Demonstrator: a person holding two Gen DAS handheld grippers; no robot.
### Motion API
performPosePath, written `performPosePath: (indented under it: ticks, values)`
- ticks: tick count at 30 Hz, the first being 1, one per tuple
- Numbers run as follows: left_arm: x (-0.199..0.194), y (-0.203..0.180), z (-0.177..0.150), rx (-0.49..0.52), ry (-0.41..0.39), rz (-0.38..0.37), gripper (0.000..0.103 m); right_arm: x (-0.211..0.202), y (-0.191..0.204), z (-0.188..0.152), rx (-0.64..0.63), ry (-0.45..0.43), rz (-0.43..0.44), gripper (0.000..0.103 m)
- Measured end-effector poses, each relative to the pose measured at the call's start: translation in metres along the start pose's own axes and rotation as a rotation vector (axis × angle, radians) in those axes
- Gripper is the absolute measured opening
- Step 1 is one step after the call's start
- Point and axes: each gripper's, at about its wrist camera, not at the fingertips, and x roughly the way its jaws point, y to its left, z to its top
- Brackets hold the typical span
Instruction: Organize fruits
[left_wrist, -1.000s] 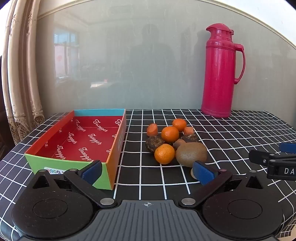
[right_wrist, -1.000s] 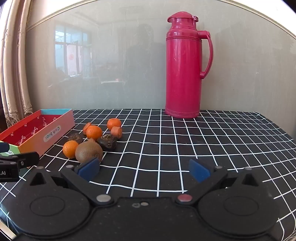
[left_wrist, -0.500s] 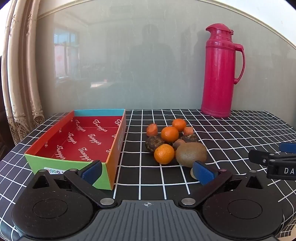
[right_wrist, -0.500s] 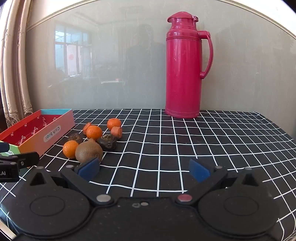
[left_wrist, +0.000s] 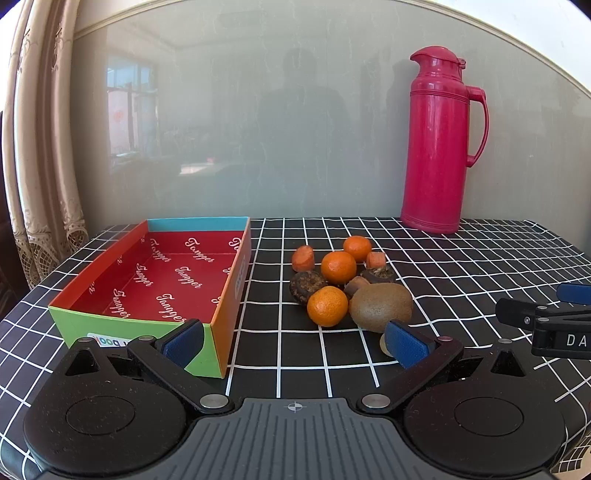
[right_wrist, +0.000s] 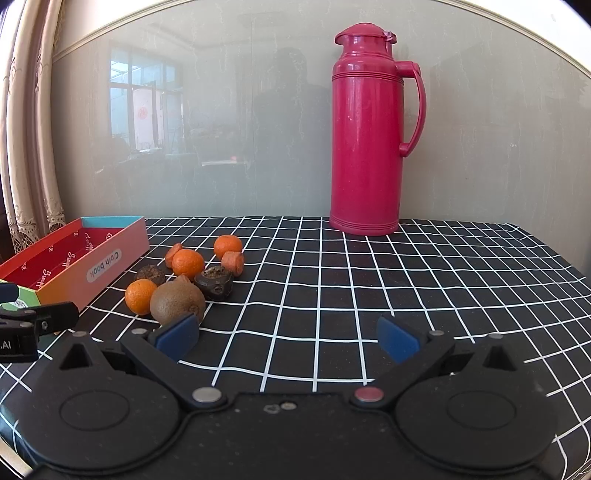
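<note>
A cluster of fruit lies on the checked tablecloth: a brown kiwi (left_wrist: 380, 305) (right_wrist: 177, 302), three small oranges with the nearest one (left_wrist: 327, 306) (right_wrist: 140, 296) at the front, two dark wrinkled fruits (left_wrist: 306, 287) (right_wrist: 215, 283) and carrot pieces (left_wrist: 303, 258) (right_wrist: 233, 262). An empty red-lined box (left_wrist: 159, 280) (right_wrist: 70, 258) stands left of them. My left gripper (left_wrist: 295, 341) is open and empty, just in front of the fruit. My right gripper (right_wrist: 287, 338) is open and empty, to the right of the kiwi.
A tall red thermos (left_wrist: 439, 144) (right_wrist: 369, 129) stands at the back of the table by the glossy wall. A curtain (left_wrist: 40, 147) hangs at the left. Each gripper's finger shows at the edge of the other's view.
</note>
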Motion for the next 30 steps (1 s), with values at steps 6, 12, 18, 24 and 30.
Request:
performPosePath:
  ticks: [6,12,18,24,30]
  values:
    - [0.001,0.000,0.000,-0.004,0.010,0.003,0.103,-0.003,-0.001,0.001,0.001,-0.004,0.000,0.103]
    - [0.009,-0.003,0.000,-0.006,0.049,-0.002,0.103,-0.001,-0.002,0.000,-0.002,-0.002,-0.009,0.103]
    - [0.008,-0.008,-0.001,-0.021,0.032,-0.026,0.103,-0.001,-0.009,0.003,0.014,-0.005,-0.032,0.103]
    - [0.028,-0.025,-0.004,-0.008,0.104,-0.068,0.103,0.007,-0.021,0.012,0.041,-0.006,-0.078,0.103]
    - [0.051,-0.052,-0.005,0.028,0.148,-0.106,0.103,0.017,-0.034,0.020,0.068,-0.020,-0.110,0.103]
